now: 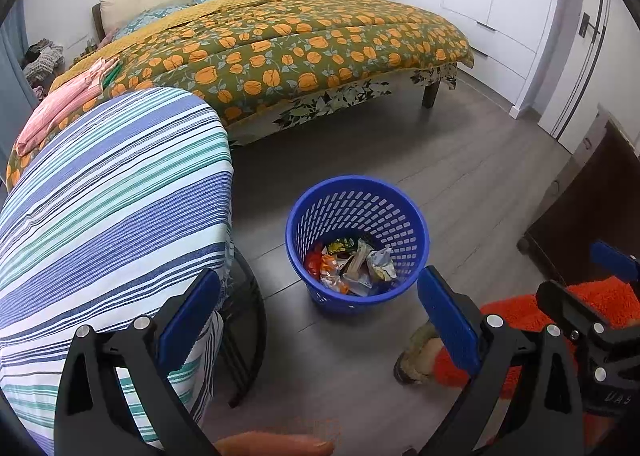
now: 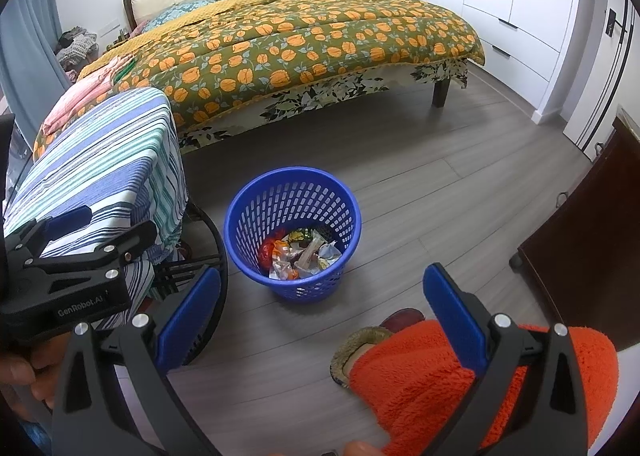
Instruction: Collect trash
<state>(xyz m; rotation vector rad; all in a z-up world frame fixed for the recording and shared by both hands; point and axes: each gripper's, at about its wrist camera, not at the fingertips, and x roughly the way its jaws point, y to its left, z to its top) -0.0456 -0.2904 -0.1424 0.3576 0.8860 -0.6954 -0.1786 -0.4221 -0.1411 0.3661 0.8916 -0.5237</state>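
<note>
- One blue basket (image 1: 357, 244) on the grey floor (image 1: 460, 176), near the middle, upright, full of holes.
- Many crinkly wrappers (image 1: 352, 266) down in the bottom of it, too jumbled to count.
- One striped cloth (image 1: 116, 224) over a small round table, just beside the basket on its left.
- Black table legs (image 2: 208, 256) close to the basket, not touching.
- One big bed (image 1: 288, 52) with an orange flower blanket, well behind the basket.
- Orange fuzzy clothing (image 2: 440, 380) and one slipper (image 2: 356, 348) low on the right, near the basket.
- One dark wood cabinet (image 2: 580, 256) at the right edge.
- Open floor between bed and basket, and around the basket's right side.
- Left gripper (image 1: 318, 322): blue pads wide apart, nothing between.
- Right gripper (image 2: 322, 316): blue pads wide apart too, nothing between.
- Both above the floor, pointing at the basket.
</note>
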